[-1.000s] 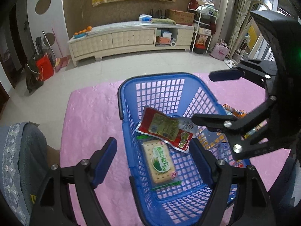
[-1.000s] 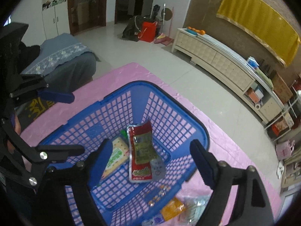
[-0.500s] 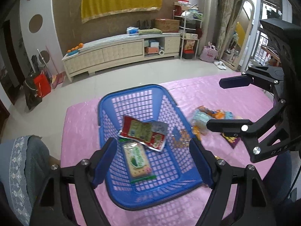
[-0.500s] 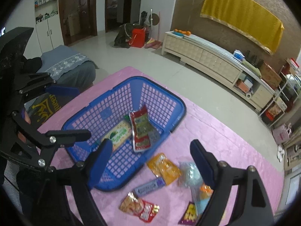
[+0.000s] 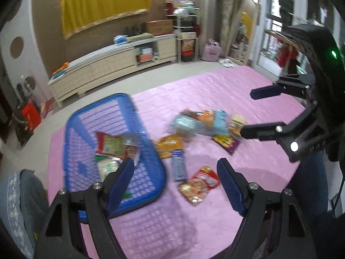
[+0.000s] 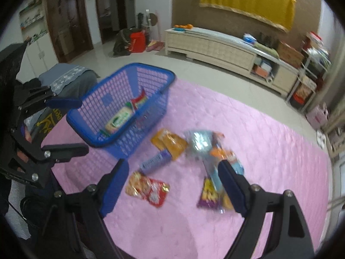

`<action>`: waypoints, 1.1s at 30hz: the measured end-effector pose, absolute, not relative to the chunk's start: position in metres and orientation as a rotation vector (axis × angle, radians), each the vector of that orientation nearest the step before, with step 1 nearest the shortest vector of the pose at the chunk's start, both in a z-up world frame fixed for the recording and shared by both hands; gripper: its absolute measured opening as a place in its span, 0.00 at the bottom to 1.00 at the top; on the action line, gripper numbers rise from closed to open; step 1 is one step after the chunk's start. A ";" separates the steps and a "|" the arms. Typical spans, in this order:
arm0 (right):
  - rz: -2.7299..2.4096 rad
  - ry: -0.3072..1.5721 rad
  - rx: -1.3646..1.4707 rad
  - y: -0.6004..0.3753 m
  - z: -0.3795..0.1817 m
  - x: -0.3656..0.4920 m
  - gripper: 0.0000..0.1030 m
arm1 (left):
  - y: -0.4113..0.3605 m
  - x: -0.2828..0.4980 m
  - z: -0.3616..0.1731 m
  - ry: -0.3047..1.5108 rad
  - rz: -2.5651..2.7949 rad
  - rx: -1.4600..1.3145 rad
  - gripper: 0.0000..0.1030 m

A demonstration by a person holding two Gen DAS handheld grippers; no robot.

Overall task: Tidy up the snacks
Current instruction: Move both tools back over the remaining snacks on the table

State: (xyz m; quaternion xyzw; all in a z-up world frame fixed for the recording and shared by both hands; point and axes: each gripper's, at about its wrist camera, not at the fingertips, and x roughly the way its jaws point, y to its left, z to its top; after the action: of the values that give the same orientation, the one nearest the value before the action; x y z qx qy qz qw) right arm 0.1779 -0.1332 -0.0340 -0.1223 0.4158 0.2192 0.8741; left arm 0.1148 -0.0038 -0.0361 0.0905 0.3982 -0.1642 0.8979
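A blue mesh basket (image 5: 112, 112) stands on the left part of a pink cloth (image 5: 215, 90). It holds a red-and-green packet (image 5: 112, 144) and a biscuit pack (image 5: 107, 166). To its right lie loose snacks: an orange packet (image 5: 169, 145), a blue bar (image 5: 179, 165), a red packet (image 5: 199, 184), a purple packet (image 5: 226, 143) and a pale blue bag (image 5: 200, 123). My left gripper (image 5: 175, 161) hangs open and empty above the blue bar. My right gripper (image 6: 173, 164) is open and empty above the loose snacks, between the red packet (image 6: 147, 188) and the purple packet (image 6: 208, 194).
A long low cream cabinet (image 5: 107, 64) runs along the far wall, with a shelf rack (image 5: 185, 32) at its right end. A grey cushioned seat (image 6: 69, 77) stands beside the basket (image 6: 151, 69). Tiled floor (image 6: 129, 58) lies beyond the cloth.
Both grippers have swung right, from above the basket to over the loose snacks. The basket now sits at the left of both views. Both jaws stay as wide as before.
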 end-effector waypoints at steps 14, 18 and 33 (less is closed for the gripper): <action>0.401 0.973 -0.156 -0.198 -0.101 0.148 0.85 | -0.074 0.110 -0.109 0.971 -0.402 0.229 0.75; 0.385 1.007 -0.141 -0.204 -0.122 0.149 0.85 | -0.074 0.117 -0.127 1.024 -0.311 0.127 0.75; 0.272 1.073 -0.070 -0.221 -0.151 0.168 0.85 | -0.074 0.140 -0.161 1.069 -0.077 -0.014 1.00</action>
State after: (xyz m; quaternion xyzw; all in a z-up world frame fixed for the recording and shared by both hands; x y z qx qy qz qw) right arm 0.1685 -0.2212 -0.1509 -0.0333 0.5092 0.1290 0.8503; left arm 0.1398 -0.0735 -0.1611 -0.0068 0.5091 -0.0366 0.8599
